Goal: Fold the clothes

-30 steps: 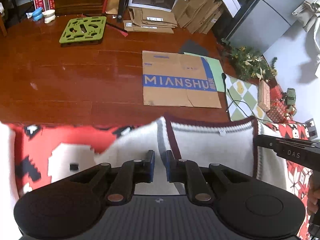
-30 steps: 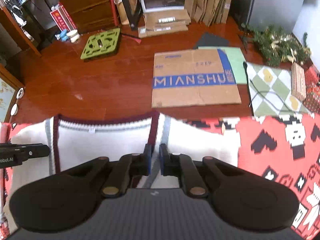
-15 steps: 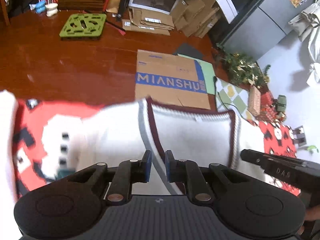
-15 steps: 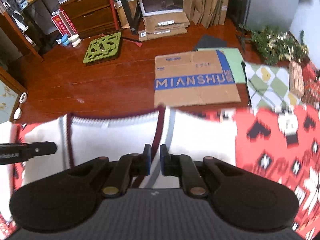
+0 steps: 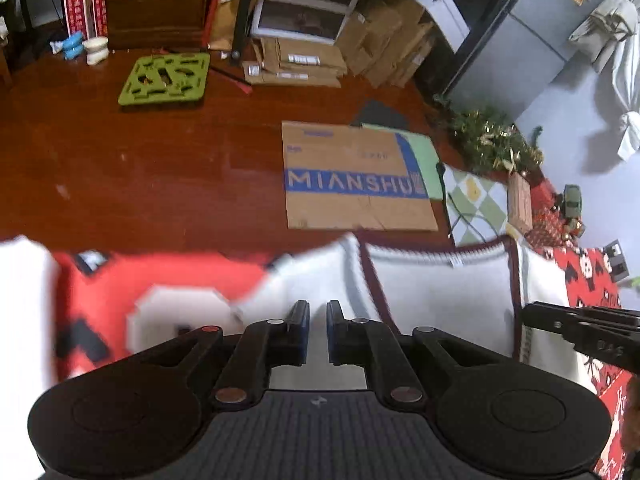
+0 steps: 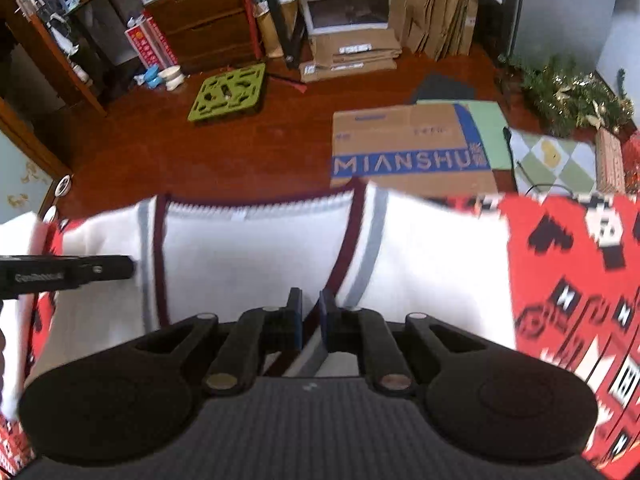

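Lying flat on a red patterned blanket (image 6: 568, 280): one white sweater (image 5: 432, 300), neckline trimmed in maroon and grey, collar edge toward the wooden floor (image 5: 160, 168) and the far side of both views, hem end toward the cameras, so its long axis runs away from the viewer. Hidden: the lower body and hem, covered in both wrist views by the black gripper housings; sleeves cannot be made out, and the fabric edges are smeared by motion blur. Left gripper (image 5: 318, 334): jaws nearly together, white knit showing in the narrow gap just outside the left neckband; the pads appear to pinch it, though the contact itself is small and partly shadowed. Right gripper (image 6: 310, 322): jaws closed on the maroon-and-grey neckband at the right shoulder, the band visibly running between the pads. Each gripper's tip also intrudes at the edge of the other's view, cut off by the frame. Beyond the sweater, on the floor: a flattened cardboard box (image 5: 352, 176) and a green perforated mat (image 5: 166, 78).
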`<state>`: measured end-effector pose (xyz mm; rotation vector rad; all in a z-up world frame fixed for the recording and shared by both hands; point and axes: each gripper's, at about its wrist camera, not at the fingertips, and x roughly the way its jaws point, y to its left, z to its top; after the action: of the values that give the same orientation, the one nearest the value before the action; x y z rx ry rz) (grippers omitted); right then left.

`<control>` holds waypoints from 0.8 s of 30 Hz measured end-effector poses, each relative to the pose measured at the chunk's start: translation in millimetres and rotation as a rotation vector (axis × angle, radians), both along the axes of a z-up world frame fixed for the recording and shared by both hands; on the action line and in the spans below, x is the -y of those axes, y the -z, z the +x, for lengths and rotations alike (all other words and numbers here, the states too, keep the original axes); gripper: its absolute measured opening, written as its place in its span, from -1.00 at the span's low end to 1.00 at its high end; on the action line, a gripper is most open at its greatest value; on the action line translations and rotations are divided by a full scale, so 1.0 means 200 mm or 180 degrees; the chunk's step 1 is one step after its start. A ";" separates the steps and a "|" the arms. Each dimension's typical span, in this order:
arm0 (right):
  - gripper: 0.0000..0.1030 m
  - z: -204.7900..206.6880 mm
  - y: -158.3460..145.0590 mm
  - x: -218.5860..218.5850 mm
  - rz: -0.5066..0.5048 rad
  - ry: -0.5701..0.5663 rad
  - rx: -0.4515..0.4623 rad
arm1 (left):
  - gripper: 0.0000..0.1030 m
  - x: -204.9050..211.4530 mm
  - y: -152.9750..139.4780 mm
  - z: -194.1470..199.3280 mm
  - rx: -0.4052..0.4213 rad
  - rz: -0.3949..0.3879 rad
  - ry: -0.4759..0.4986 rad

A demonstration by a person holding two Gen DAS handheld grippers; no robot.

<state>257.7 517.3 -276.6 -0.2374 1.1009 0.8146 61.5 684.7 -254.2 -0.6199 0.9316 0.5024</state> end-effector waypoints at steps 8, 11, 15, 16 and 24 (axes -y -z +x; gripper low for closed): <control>-0.82 -0.05 -0.07 -0.02 0.0204 -0.0142 -0.0276 | -0.95 -0.09 0.06 -0.07 0.0055 -0.0041 0.0068; -0.82 -0.15 -0.07 -0.15 0.0262 -0.0396 -0.0326 | -0.95 -0.11 0.06 -0.06 0.0067 -0.0085 0.0068; -0.84 -0.25 -0.04 -0.35 0.0321 -0.0592 -0.0430 | -0.95 -0.12 0.05 -0.04 -0.0023 -0.0114 0.0122; -0.85 -0.27 -0.02 -0.39 0.0318 -0.0619 -0.0462 | -0.95 -0.13 0.05 -0.04 -0.0043 -0.0146 0.0127; -1.00 -0.23 0.05 -0.66 0.0290 -0.0617 -0.0387 | -0.95 -0.21 0.07 -0.05 0.0005 -0.0419 0.0145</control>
<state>212.7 650.2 -287.0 -0.2225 1.1633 1.0610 51.3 726.0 -269.0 -0.7162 0.9807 0.4022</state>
